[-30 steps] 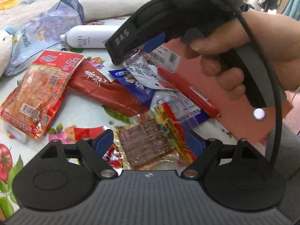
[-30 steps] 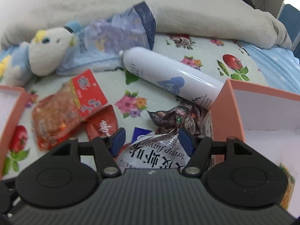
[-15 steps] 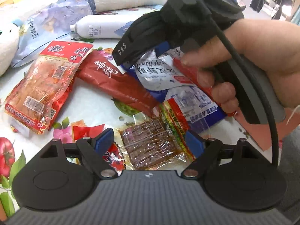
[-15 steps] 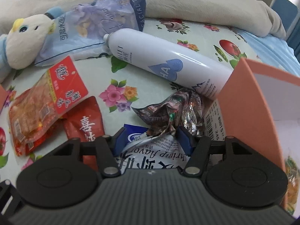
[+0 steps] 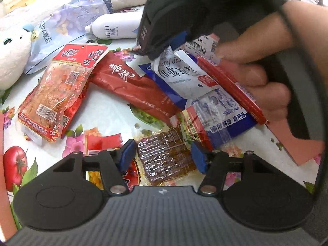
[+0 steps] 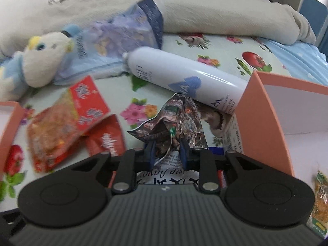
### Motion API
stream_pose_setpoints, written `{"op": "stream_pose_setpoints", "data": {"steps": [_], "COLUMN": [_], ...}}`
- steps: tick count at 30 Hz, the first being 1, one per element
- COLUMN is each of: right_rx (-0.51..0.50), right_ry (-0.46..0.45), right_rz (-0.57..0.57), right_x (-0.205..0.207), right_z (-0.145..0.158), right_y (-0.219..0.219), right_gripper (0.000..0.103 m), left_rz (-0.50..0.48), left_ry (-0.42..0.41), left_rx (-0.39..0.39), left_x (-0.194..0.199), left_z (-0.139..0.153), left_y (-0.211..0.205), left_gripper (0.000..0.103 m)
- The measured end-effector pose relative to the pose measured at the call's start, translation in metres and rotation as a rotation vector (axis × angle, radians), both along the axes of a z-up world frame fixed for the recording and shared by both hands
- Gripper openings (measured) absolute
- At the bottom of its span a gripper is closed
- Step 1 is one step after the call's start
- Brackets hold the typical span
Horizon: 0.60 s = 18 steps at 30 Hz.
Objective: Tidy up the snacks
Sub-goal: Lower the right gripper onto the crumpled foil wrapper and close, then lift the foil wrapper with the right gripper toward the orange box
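Right tool (image 6: 167, 150) closing, clamped on foil wrapper (image 6: 174, 121); left tool (image 5: 163, 156) closing, apart around brown snack (image 5: 164, 157) at six o'clock.

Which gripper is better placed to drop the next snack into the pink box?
Right. The right gripper is closing on the crumpled foil packet, right beside the pink box. The left gripper is closing around the brown jerky pack, farther off.
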State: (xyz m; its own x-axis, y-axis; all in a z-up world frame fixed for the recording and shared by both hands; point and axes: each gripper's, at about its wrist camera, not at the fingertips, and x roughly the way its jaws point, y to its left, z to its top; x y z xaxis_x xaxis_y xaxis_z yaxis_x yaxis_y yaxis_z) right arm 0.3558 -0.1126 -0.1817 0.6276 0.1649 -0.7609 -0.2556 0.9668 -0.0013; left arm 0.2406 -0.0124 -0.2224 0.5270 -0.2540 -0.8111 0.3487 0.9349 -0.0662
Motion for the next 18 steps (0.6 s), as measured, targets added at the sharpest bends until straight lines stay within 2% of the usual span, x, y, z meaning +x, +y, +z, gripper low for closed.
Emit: {"op": "stream_pose_setpoints", "data": {"steps": [8,18], "right_rx": [0.052,0.092], "right_ry": [-0.03,-0.086], "right_rz": [0.087,0.152], "right_x": [-0.031,-0.072], "right_z": [0.023,0.052], "right_y": [0.005,0.005], "right_gripper": [0.026,0.026], "left_rz": [0.032,0.181], "left_ry": [-0.006,0.027], "left_rx": [0.024,-0.014], "left_x": [-0.022,-0.059], "left_z": [0.004,0.013], "left_y": [0.001,0.036], "left_gripper": [0.063,0.061]}}
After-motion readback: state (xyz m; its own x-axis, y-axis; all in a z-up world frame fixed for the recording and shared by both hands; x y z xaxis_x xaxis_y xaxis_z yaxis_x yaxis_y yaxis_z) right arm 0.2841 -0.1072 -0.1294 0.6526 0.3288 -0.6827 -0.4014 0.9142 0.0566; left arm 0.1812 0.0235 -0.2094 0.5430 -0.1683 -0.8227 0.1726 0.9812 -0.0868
